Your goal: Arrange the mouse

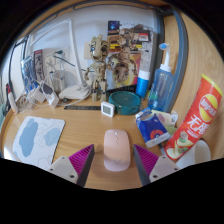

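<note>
The gripper (pixel 117 163) is being held with its fingers spread, and the mouse (pixel 117 148) is lying between the pads on the wooden desk (pixel 85 128), gaps showing at both sides. For a clean grasp, the pads should be centred on the mouse's flanks before closing. The mousepad (pixel 34 140) is lying at nine o'clock, a chip can (pixel 196 118) at two, a green lid (pixel 123 101) at twelve.

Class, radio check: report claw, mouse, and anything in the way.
Claw open, pale pink oval mouse between its fingers on the wooden desk. Blue snack packet close to the right. Light blue mouse mat lies left.
</note>
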